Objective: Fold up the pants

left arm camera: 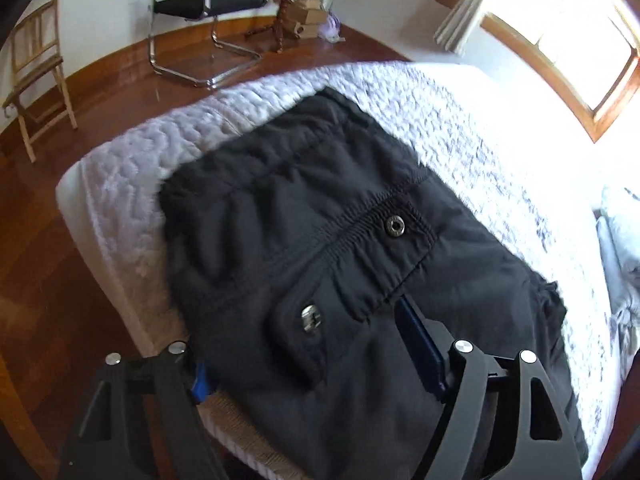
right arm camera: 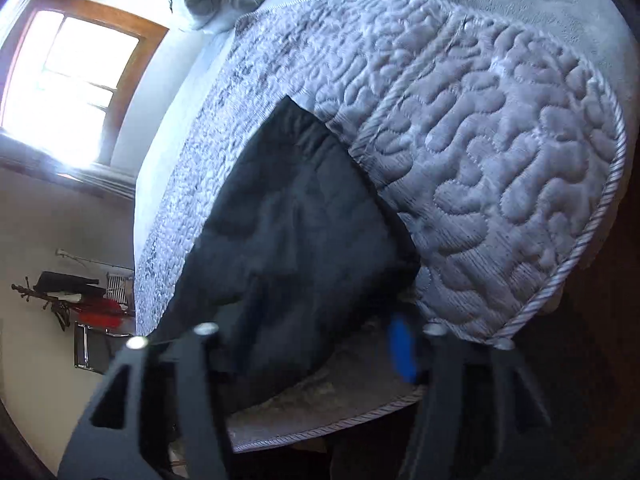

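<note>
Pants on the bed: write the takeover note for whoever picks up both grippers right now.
Left gripper: open, fingers straddling the near edge of the black pants, nothing clamped.
Right gripper: open, jaws spread either side of the pants' edge at the mattress border, nothing clamped.
Pants: lying on the quilted mattress close to its corner, bunched and wrinkled, snap button and pocket flap facing up.
Done: pants appear at least partly folded; how many folds is unclear.
Left: probably grip the near edge, finish folding, smooth out.
</note>
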`<state>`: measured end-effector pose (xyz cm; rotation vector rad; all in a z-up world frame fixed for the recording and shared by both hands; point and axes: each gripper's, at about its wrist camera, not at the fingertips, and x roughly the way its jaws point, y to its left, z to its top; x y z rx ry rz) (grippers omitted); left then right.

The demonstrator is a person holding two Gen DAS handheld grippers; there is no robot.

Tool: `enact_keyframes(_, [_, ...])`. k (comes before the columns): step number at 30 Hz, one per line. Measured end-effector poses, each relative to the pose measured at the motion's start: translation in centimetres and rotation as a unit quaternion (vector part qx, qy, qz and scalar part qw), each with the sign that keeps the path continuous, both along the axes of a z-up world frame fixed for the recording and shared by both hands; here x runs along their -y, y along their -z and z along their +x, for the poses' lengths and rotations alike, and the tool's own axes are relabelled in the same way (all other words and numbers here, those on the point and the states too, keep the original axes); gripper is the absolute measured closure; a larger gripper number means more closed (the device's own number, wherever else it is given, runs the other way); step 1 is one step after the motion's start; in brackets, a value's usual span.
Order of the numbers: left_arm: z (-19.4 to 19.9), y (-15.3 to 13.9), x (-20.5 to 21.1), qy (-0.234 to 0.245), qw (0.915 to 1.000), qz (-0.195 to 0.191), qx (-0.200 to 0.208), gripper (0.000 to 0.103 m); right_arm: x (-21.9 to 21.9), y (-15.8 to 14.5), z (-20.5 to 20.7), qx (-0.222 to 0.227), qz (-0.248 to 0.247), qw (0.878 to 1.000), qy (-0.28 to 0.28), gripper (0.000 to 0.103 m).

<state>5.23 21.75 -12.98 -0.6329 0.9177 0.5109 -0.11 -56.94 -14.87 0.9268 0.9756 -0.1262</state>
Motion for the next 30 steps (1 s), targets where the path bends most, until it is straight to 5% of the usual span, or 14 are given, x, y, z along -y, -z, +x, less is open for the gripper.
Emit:
enact_keyframes(5, [-4.7, -1.9, 0.4, -0.026, 0.9988, -0.006, 0.042, 0.003, 0.9, -0.7, -1.2, 0.008, 0.001, 1.0, 0.005, 0.026])
enact_keyframes(13, [-7.3, -1.9, 1.7, -0.003, 0.9986, -0.042, 0.032, 0.004, 0.4, 0.3, -2.0, 0.004, 0.012, 1.0, 0.005, 0.025])
enact_keyframes(20, [-3.6, 0.7, 0.0, -0.013, 0.9988, -0.047, 0.01, 0.005, -0.6, 1.6, -1.7, 0.001, 0.03, 1.0, 0.001, 0.025])
enact_keyframes(30, [2.3, 1.8, 0.8, 0.016, 0.9992, 0.019, -0.031, 0.009, -1.2, 2.5, -0.2, 0.006, 0.037, 0.999, -0.003, 0.02])
